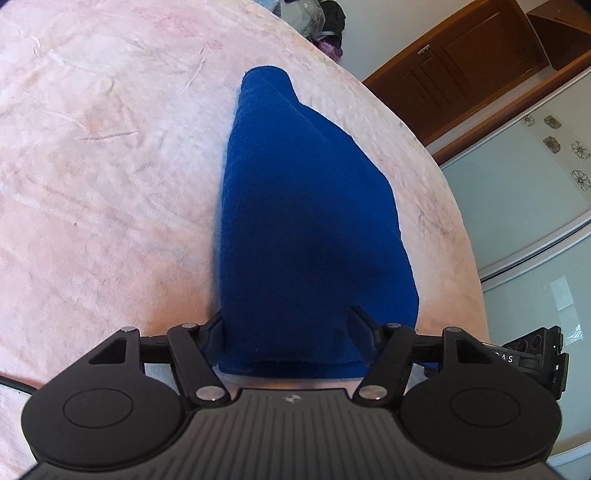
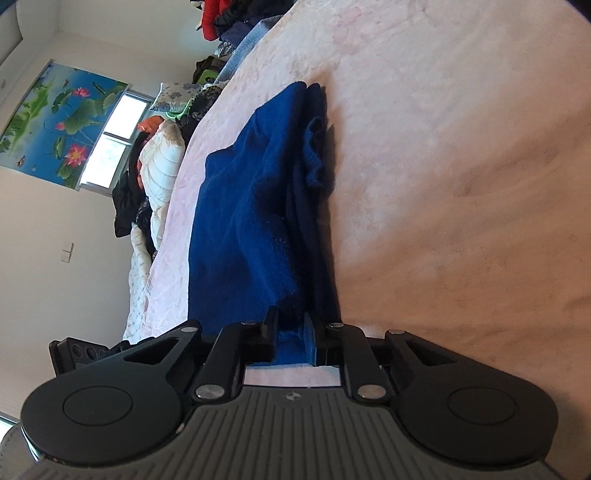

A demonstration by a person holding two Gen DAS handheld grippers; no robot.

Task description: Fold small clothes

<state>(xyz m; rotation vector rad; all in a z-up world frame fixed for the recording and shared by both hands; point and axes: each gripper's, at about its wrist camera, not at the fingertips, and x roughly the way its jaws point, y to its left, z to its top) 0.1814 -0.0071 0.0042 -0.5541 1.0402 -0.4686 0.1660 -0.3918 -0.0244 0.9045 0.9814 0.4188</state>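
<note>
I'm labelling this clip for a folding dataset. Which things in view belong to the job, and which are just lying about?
Part of the job:
- blue garment
- left gripper, jaws around its near edge
- right gripper, pinching its edge
- pink bedspread, the work surface

Lying about:
- clothes heap
- white quilt
- wooden cabinet

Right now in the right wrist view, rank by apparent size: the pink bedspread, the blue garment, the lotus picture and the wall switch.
1. pink bedspread
2. blue garment
3. lotus picture, though it hangs farther away, so this is only how it looks
4. wall switch
</note>
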